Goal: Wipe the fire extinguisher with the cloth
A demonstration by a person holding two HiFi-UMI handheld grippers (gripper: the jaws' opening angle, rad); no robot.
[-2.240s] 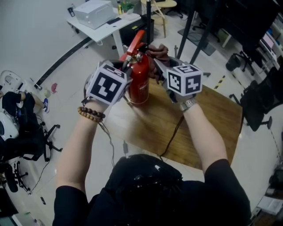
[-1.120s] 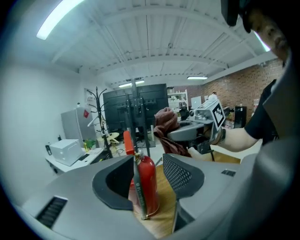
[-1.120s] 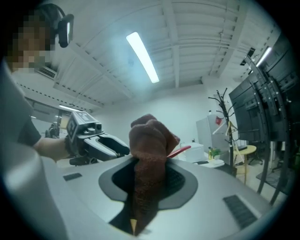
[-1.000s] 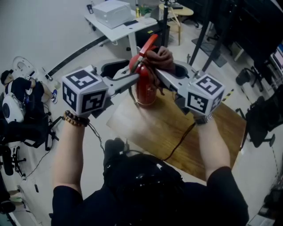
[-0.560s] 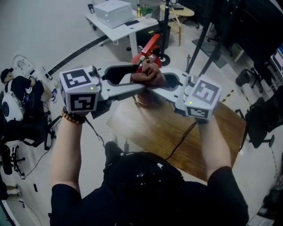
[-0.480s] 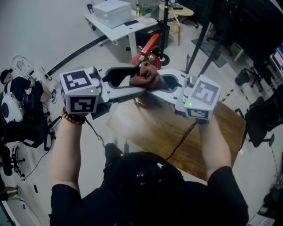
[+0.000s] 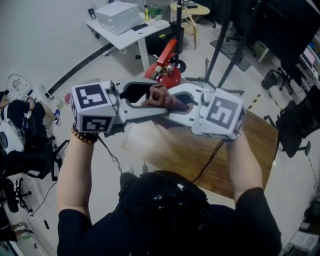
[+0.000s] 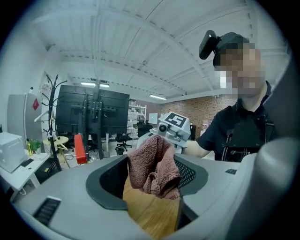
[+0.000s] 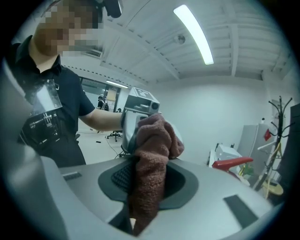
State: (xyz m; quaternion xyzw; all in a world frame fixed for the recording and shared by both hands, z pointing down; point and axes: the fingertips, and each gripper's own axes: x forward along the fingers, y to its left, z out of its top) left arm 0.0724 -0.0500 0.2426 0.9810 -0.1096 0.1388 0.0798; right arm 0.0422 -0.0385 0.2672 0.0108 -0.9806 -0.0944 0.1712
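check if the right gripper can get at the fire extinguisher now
Probably yes: the fire extinguisher stands just beyond the right gripper, nothing between them. But the cloth it grips also sits in the left gripper.

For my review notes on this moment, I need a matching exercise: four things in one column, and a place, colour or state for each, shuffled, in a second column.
Things
1. cloth
2. fire extinguisher
3. wooden table
4. white box

Place, colour or state
A. red, beyond the cloth
B. on the white desk, far back
C. between the jaws of the left hand-held gripper and the right hand-held gripper
D. light brown, beneath the cloth

Pairs: 1-C, 2-A, 3-D, 4-B
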